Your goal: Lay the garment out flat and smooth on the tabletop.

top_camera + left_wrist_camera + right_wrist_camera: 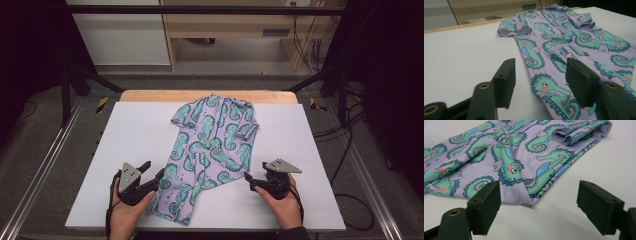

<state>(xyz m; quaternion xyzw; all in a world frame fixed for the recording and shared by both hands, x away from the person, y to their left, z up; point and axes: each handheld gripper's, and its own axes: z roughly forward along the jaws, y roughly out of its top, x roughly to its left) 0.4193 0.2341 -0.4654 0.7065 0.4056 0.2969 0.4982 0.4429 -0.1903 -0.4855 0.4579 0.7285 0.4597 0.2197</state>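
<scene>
A lilac, stretchy child's garment printed with teal seahorses (210, 150) lay partly folded at the centre of the white worktop (125, 130), running toward the lower middle of the high view. The left tool (152, 172) rested at its lower left edge, the right tool (248, 180) just beside its right edge, both spread and holding nothing. This looked like the approach before a grasp; next, each would need to close on a hem. The right gripper view revealed a rolled sleeve (576, 136) and the layered fold edge.
</scene>
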